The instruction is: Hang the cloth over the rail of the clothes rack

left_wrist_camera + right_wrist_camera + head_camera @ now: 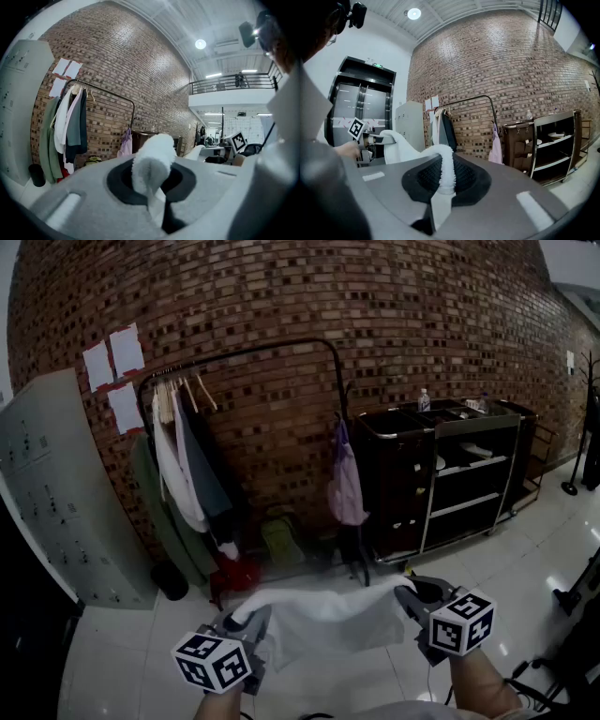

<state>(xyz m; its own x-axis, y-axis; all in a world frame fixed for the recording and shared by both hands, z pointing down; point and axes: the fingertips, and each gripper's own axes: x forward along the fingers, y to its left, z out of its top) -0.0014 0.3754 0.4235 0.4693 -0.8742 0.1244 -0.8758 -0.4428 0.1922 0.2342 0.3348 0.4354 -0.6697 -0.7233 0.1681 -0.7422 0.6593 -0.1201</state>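
A white cloth [323, 617] hangs stretched between my two grippers, low in the head view. My left gripper [242, 622] is shut on its left corner; a bunched fold of the cloth [152, 161] sticks out between the jaws. My right gripper [409, 599] is shut on the right corner, where a thin edge of the cloth [446, 171] stands pinched in the jaws. The black clothes rack [246, 355] stands ahead against the brick wall, its rail curving over several hung garments [187, 470]. The rack [101, 89] also shows in the left gripper view, and the rack [466, 99] in the right gripper view.
A grey locker cabinet [58, 498] stands at the left. A black trolley with shelves [450, 470] is right of the rack, a purple garment [345, 482] hanging on its side. Bags [279, 540] and a black bin [172, 579] lie under the rack. The floor is glossy white tile.
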